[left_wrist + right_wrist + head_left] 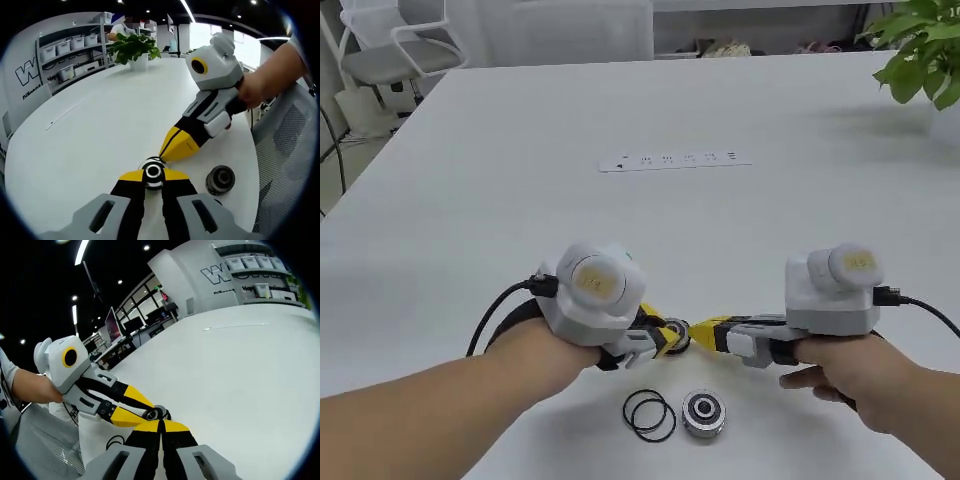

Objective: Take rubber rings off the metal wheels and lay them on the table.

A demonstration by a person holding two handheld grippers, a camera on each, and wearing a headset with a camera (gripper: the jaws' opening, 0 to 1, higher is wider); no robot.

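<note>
White tabletop (520, 200) everywhere, so starting closest to me: two loose black rubber rings (649, 413) lie overlapped just on the near side of the held wheel (676, 336), with a bare metal wheel (703, 413) right beside them. The left gripper (153, 176) is pinching the held wheel across its sides. The right gripper (160, 423) has its jaws pressed together at that wheel's rim, can't tell if a ring's caught. My guess: the ring is light, stretchy and grippy while the wheel is hard and slick, so pick at the ring's outer edge. Well beyond the held wheel sits a power strip (675, 160).
</note>
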